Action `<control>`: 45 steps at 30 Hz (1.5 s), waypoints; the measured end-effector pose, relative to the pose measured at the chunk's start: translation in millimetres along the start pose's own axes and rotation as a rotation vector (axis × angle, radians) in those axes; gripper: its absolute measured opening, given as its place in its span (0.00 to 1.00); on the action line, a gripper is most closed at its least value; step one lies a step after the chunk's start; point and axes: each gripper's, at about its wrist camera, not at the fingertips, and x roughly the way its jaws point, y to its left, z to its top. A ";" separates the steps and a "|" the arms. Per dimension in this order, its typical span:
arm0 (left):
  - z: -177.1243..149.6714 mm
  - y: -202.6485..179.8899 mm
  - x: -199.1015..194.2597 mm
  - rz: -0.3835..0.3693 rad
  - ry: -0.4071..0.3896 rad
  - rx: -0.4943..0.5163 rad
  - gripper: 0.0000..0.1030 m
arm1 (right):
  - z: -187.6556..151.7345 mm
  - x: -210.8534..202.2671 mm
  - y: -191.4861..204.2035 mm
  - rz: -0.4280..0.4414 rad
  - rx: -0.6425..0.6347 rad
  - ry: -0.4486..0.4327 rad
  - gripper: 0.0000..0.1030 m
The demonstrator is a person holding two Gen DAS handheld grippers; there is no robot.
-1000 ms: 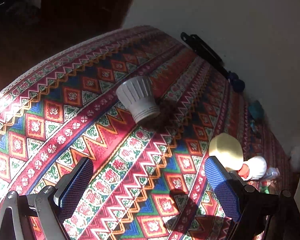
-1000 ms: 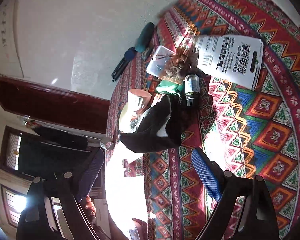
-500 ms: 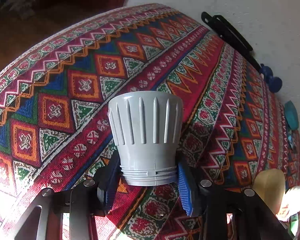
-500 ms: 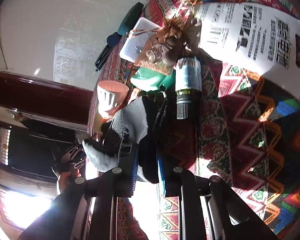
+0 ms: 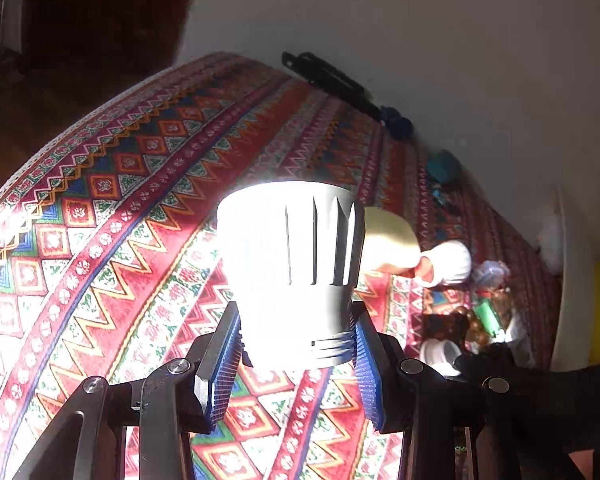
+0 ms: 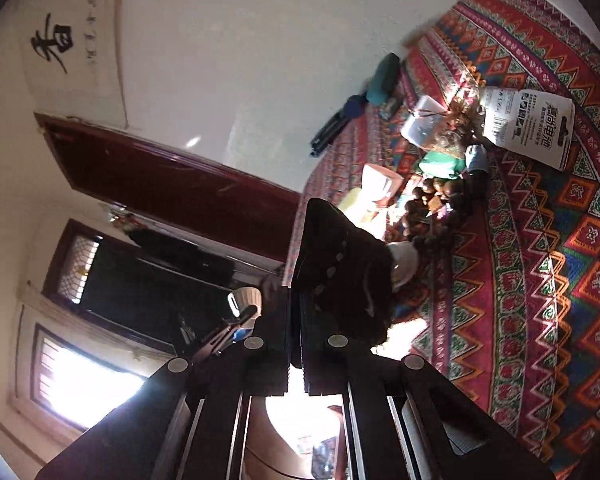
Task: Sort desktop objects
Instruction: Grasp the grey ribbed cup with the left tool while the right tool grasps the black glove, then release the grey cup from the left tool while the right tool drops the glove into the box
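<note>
**Both jaws loaded: ribbed white housing on the left, dark soft item on the right**

We hold the white ribbed housing (image 5: 290,272) in the left gripper (image 5: 296,364), its jaws closed on the narrow threaded neck at the bottom, the wide flared end pointing away from us. It hangs above the patterned table (image 5: 112,240), clear of the cloth. We judge it light, hollow and stiff plastic; the grooved neck gives the blue pads (image 5: 222,364) good bite, whereas the tapered upper body would tend to squeeze out of the jaws.

The right gripper (image 6: 296,344) is clamped nearly shut on a dark fabric item (image 6: 340,264), which stands up just ahead of the jaws. It looks soft and floppy, so we expect it to sag and swing; a pinch on a thick fold suits it.

Beyond the right jaws lies the clutter: a white printed card (image 6: 528,128), a green object (image 6: 440,162) and a clear plastic box (image 6: 422,126), close together. Past the left jaws, to their right, a yellowish dome (image 5: 388,240) sits behind the housing.
</note>
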 end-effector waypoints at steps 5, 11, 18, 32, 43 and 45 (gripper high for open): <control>-41.0 -56.0 -53.3 -0.118 -0.016 0.059 0.42 | -8.8 -44.1 33.3 0.088 -0.030 -0.054 0.03; -77.4 -137.5 -81.9 -0.251 -0.006 0.157 0.42 | -6.5 -118.9 57.3 0.173 -0.054 -0.148 0.03; -118.3 -256.1 -104.8 -0.432 0.027 0.316 0.42 | 0.1 -244.1 81.2 0.231 -0.129 -0.348 0.03; -274.0 -461.9 -102.4 -0.730 0.288 0.638 0.43 | -19.2 -428.7 76.4 -0.041 -0.204 -0.653 0.04; -298.9 -461.4 -57.4 -0.507 0.303 0.683 0.85 | 2.9 -407.6 33.8 -0.244 -0.103 -0.660 0.81; -287.2 -447.5 -56.3 -0.478 0.274 0.661 0.87 | 3.9 -398.0 34.6 -0.255 -0.113 -0.659 0.81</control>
